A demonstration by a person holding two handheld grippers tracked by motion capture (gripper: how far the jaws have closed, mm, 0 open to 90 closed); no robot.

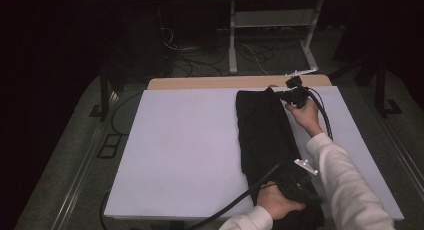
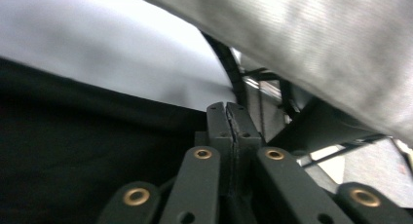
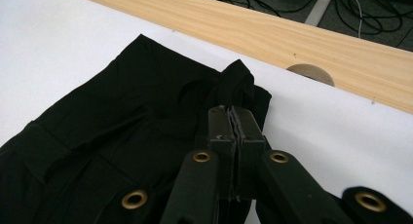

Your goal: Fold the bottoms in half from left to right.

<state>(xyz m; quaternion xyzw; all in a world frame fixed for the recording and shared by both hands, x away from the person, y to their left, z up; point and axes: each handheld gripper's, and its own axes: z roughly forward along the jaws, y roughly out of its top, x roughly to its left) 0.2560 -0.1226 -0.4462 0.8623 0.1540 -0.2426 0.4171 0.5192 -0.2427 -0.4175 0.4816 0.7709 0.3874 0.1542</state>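
We are pinching the black garment (image 1: 265,135) at both ends along the table's (image 1: 175,150) right side: right gripper (image 3: 233,118) clamping the far corner, left gripper (image 2: 228,112) the near edge; folding looks half done.

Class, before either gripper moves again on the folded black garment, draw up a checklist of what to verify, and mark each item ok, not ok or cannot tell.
1. Right gripper shut on the far corner of the folded black cloth garment: ok, a raised fold sits at its closed jaws.
2. Left gripper jaws closed: ok.
3. Left gripper actually pinching the near end: cannot tell.
4. Garment lying on the white sheet-covered table: ok at the far end; the near end reaches the front edge.
5. Black cable clear of the garment: cannot tell, it runs close beside it.
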